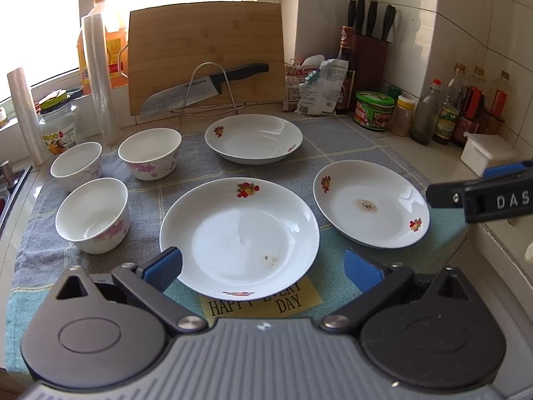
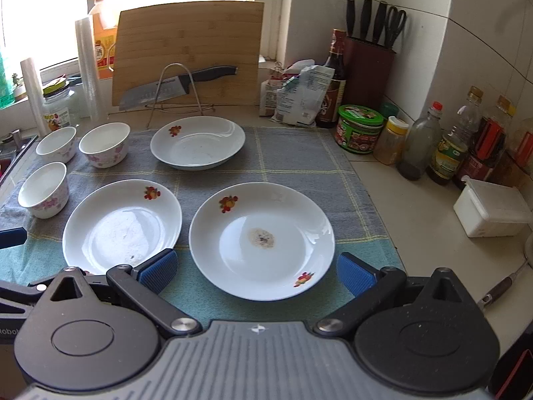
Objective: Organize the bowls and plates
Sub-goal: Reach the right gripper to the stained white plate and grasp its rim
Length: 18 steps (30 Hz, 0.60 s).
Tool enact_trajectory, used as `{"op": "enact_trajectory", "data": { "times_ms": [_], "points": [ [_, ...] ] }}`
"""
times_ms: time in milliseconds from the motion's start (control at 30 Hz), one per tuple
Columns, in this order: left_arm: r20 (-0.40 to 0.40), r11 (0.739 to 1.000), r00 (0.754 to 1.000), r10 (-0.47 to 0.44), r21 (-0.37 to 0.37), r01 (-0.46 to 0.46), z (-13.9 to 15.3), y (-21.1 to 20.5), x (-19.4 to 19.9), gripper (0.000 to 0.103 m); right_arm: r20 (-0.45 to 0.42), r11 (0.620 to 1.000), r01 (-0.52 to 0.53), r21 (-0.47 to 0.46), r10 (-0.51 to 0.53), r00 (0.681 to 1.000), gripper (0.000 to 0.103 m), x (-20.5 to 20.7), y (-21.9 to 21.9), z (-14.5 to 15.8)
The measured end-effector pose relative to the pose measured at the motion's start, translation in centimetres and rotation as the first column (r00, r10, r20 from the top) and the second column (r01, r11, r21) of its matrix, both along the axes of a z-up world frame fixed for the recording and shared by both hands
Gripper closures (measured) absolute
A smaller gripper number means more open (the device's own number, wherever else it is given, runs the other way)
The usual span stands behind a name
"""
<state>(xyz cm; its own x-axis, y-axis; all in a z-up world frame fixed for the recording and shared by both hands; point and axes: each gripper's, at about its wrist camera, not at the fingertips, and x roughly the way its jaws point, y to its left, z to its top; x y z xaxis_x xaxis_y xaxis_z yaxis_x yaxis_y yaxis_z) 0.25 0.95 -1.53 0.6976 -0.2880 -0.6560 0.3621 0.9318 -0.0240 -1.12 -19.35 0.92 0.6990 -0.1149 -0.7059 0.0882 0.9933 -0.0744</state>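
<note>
Three white plates with fruit prints lie on a grey-green cloth (image 1: 333,140). The near-left plate (image 1: 240,236) (image 2: 121,226) sits between my left gripper's open fingers; my left gripper (image 1: 263,268) holds nothing. The near-right plate (image 1: 371,203) (image 2: 261,240), stained at its centre, lies just ahead of my open right gripper (image 2: 258,273). The far plate (image 1: 253,138) (image 2: 198,141) rests behind them. Three white bowls with pink flowers stand at the left: front bowl (image 1: 92,215) (image 2: 43,189), back-left bowl (image 1: 76,165) (image 2: 56,144), back-right bowl (image 1: 150,152) (image 2: 104,144).
A bamboo cutting board (image 1: 206,56) leans at the back with a knife (image 1: 203,86) on a wire stand. Sauce bottles (image 2: 449,146), jars, a knife block (image 2: 369,66) and a white box (image 2: 489,211) line the right wall. A sink edge (image 1: 13,183) is at far left.
</note>
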Motion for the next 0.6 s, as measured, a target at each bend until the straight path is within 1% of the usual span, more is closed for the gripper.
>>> {"op": "enact_trajectory", "data": {
  "times_ms": [100, 233, 400, 600],
  "points": [
    [0.001, 0.999, 0.999, -0.034, -0.016, 0.034, -0.3, -0.6, 0.0, 0.001, 0.003, 1.000, 0.026, 0.011, -0.026, 1.000, 0.000, 0.3, -1.5, -0.1],
    [0.003, 0.998, 0.998, -0.065, -0.022, 0.065, -0.7, -2.2, 0.0, 0.001, -0.004, 0.998, 0.040, 0.057, -0.040, 0.999, 0.000, 1.5, -3.7, -0.7],
    [-0.022, 0.995, 0.995, -0.095, -0.033, 0.094, -2.0, -5.1, 0.3, 0.001, -0.025, 0.996, 0.013, 0.083, -0.011, 1.000, 0.000, 4.0, -6.3, -2.0],
    [-0.069, 0.994, 0.992, -0.106, 0.002, 0.106, -4.5, -10.3, 1.1, 0.001, -0.067, 0.993, -0.041, 0.107, 0.049, 0.997, 0.000, 7.3, -9.3, -3.6]
  ]
}}
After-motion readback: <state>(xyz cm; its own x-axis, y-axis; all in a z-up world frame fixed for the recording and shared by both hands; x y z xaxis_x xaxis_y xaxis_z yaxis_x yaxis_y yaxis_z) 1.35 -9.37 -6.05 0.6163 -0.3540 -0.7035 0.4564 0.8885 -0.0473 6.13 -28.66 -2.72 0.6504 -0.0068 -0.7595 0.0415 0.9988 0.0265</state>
